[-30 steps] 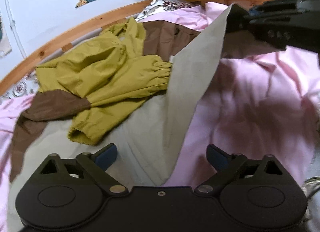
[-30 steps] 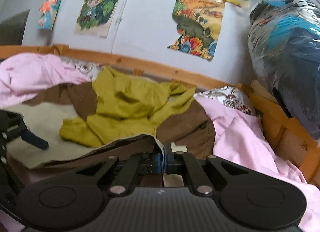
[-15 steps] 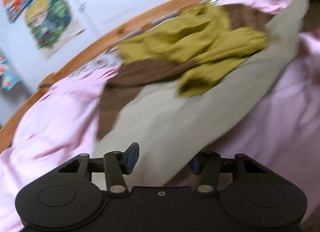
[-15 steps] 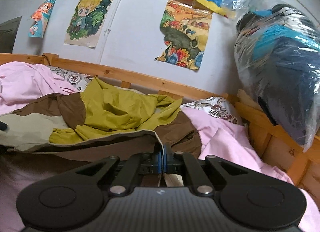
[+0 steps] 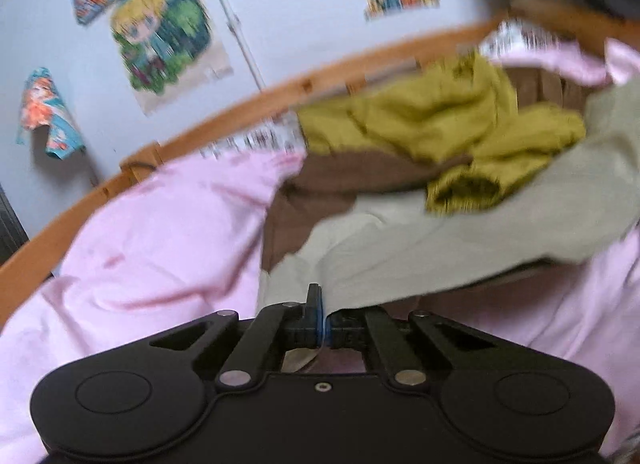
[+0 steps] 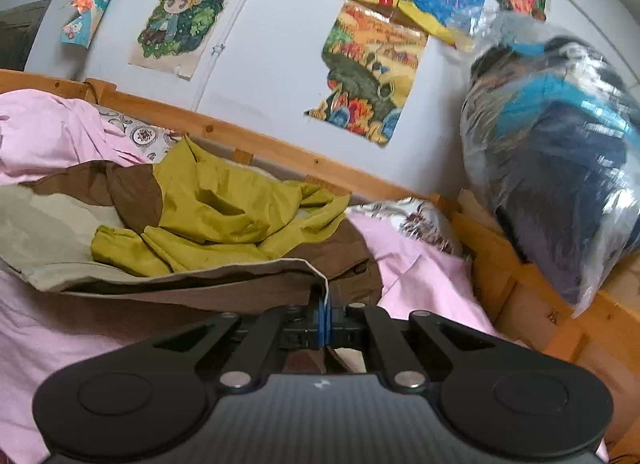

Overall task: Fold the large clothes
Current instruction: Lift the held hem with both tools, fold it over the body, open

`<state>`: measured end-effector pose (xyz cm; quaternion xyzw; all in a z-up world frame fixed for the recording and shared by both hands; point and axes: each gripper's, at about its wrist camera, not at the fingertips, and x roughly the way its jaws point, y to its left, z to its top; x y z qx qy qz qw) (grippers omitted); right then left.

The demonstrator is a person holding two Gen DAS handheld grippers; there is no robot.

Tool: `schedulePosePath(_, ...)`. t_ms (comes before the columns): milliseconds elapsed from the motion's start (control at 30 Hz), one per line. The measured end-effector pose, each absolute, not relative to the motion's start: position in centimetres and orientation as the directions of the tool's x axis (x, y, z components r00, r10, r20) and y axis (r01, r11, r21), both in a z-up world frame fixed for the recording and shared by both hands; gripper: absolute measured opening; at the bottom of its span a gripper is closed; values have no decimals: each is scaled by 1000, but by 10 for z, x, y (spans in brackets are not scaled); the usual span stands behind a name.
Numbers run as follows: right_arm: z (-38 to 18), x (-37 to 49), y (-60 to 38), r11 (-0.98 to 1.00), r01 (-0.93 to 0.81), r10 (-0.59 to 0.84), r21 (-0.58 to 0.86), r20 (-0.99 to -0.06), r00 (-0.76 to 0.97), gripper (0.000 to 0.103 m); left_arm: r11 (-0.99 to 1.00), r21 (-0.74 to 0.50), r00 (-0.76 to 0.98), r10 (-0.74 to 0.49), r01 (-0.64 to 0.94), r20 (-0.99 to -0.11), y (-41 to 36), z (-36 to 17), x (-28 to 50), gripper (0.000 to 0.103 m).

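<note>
A large jacket in olive yellow, brown and pale beige lies on the pink bedsheet, its yellow sleeves bunched toward the far rail. My left gripper is shut on the beige hem at the near left corner. In the right wrist view the same jacket spreads to the left, and my right gripper is shut on the other corner of the beige hem, which is lifted off the sheet. The beige edge runs taut between the two corners.
A wooden bed rail runs along the far side under a wall with drawings. A clear plastic bag of dark and blue clothes stands at the right on the wooden frame. A patterned pillow lies near the corner.
My left gripper swung left along the beige hem and shut on its corner; it was open a second ago. The right gripper kept its hold and tilted upward a little.
</note>
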<state>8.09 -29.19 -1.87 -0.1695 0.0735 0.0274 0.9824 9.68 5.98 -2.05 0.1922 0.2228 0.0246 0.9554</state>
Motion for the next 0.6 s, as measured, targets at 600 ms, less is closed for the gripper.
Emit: schedulePosePath(600, 75, -60, -295, 936, -16, 31, -352, 39, 999, 1, 991, 132, 938, 13, 36, -347, 85, 124, -19, 0)
